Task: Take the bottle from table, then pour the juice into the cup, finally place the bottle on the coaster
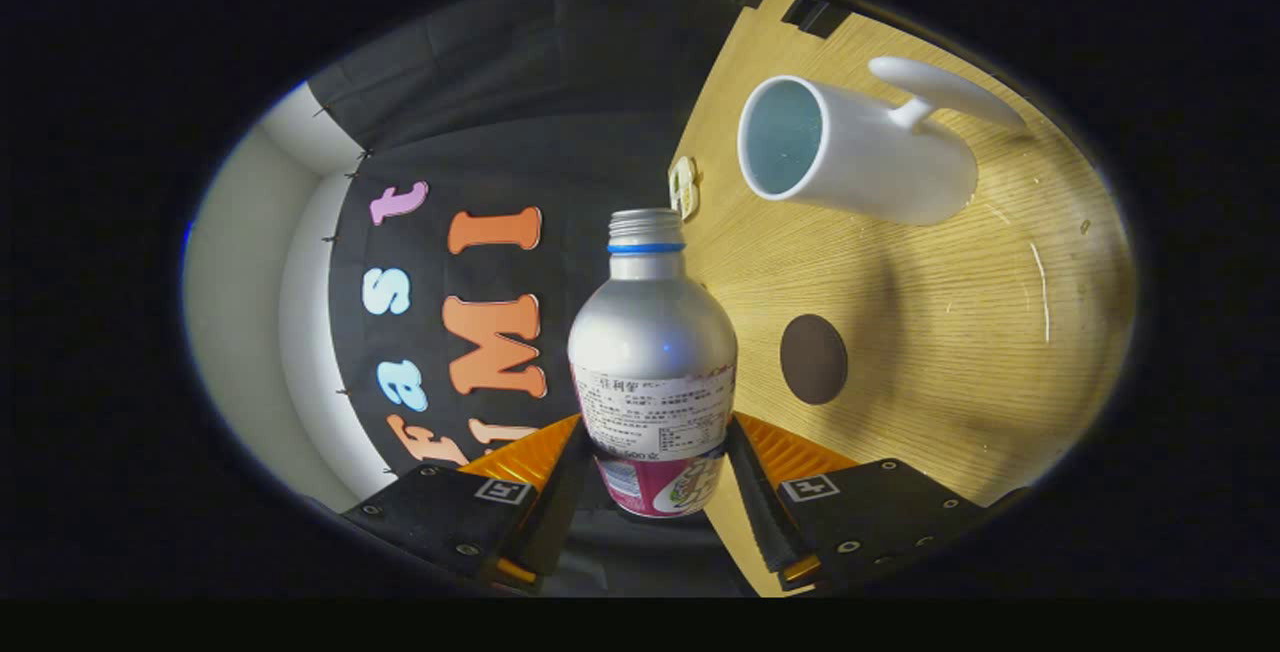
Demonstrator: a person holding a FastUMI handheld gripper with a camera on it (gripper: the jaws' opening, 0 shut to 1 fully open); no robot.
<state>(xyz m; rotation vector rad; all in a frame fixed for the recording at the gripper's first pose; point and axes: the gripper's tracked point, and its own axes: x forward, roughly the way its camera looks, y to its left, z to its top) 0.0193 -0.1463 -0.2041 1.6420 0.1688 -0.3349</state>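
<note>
A silver bottle with a blue neck ring, an uncapped threaded mouth and a printed label is held between my two fingers. My gripper is shut on its lower body, and a black finger presses each side. The whole view is rolled, so the wooden table stands steeply to the right of the bottle. On it the white cup with a handle shows its open mouth, beyond and to the right of the bottle's mouth. The round dark brown coaster lies on the table between the cup and my right finger.
The booth's black cloth wall hangs behind the bottle, with a pale wall beyond it. A small pale fitting sits at the table's edge near the bottle's mouth.
</note>
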